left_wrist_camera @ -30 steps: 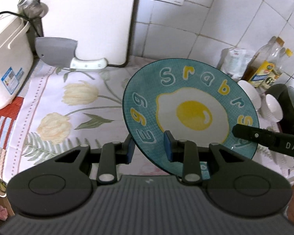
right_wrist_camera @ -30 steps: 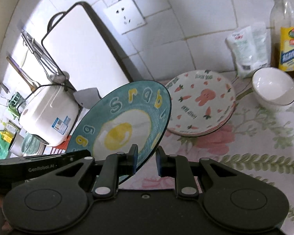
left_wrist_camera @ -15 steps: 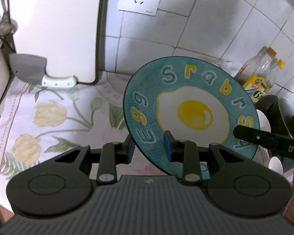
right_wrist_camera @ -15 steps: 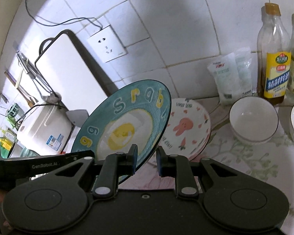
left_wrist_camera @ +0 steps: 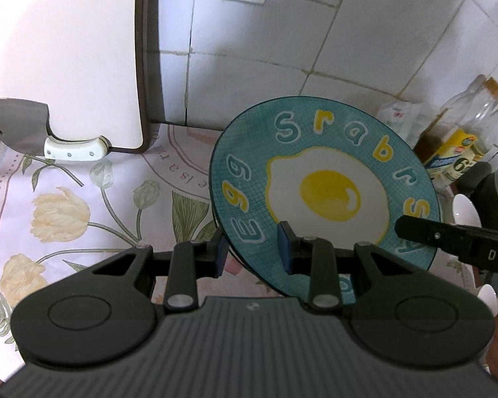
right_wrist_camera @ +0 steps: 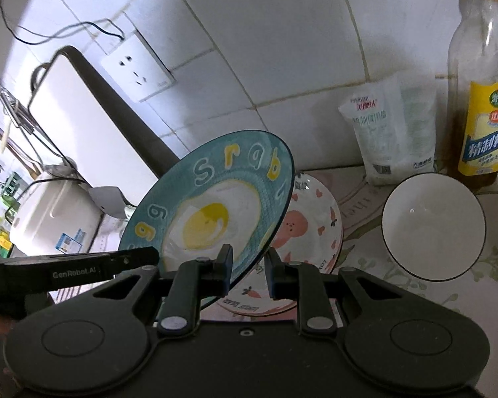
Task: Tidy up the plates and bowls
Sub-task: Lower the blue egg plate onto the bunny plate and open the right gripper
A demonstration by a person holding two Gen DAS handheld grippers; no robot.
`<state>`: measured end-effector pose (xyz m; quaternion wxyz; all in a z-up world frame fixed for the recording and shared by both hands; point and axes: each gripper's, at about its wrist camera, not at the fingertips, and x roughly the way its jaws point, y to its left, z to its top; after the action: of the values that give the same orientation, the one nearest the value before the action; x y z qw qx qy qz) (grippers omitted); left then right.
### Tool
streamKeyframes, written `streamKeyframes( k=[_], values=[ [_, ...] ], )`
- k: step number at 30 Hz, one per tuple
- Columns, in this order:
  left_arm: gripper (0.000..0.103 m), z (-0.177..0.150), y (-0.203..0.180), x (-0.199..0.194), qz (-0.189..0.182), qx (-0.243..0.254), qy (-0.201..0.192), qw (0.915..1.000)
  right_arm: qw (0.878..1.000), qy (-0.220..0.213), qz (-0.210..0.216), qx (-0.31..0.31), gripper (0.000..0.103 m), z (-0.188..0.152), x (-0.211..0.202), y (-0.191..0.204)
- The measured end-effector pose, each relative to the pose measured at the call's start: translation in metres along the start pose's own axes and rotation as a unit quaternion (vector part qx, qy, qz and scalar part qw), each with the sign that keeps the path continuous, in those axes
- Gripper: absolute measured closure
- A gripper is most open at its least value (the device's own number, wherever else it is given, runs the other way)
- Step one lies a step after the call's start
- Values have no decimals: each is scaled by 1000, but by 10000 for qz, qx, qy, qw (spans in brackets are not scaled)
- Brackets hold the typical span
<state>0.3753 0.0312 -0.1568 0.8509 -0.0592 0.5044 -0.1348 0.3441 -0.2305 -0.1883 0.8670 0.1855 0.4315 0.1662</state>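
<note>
1. Plainly, the round glazed teal plate with a painted fried egg and raised lettering (left_wrist_camera: 325, 192) is held tilted in the air above the flowered, smooth tablecloth (left_wrist_camera: 59, 205), its face turned toward both cameras.
2. The left gripper (left_wrist_camera: 253, 254) has its blue-padded fingers clamped across the plate's lower left rim, one pad behind the rim and one on the face.
3. The right gripper (right_wrist_camera: 249, 267) has its black fingers straddling the plate's lower right edge; whether they press on it, I cannot tell.
4. Just behind the plate's right edge, a shallow white ceramic plate printed with pink rabbits and carrots (right_wrist_camera: 310, 229) lies flat on the cloth, partly hidden by the teal one.
5. A round white bowl with a thin dark rim (right_wrist_camera: 433, 227) stands right of that, apart from it, near a tall clear oil bottle with a yellow label (right_wrist_camera: 481, 99) and a soft white plastic pouch (right_wrist_camera: 386, 132).
6. A rectangular white cutting board with a dark rounded border (left_wrist_camera: 66, 53) leans on the tiled wall (left_wrist_camera: 332, 39) at left, a grey cleaver with a white handle (left_wrist_camera: 43, 134) against it; open cloth lies below the plate on the left side.
</note>
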Motion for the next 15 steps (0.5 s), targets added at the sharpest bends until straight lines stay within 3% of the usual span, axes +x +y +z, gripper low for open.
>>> streamKeyframes(
  k=[15],
  values=[
    [74,7,7,64,107,-92,572,9983,9979,502,-117,401,77,-3,52,-30]
  ],
)
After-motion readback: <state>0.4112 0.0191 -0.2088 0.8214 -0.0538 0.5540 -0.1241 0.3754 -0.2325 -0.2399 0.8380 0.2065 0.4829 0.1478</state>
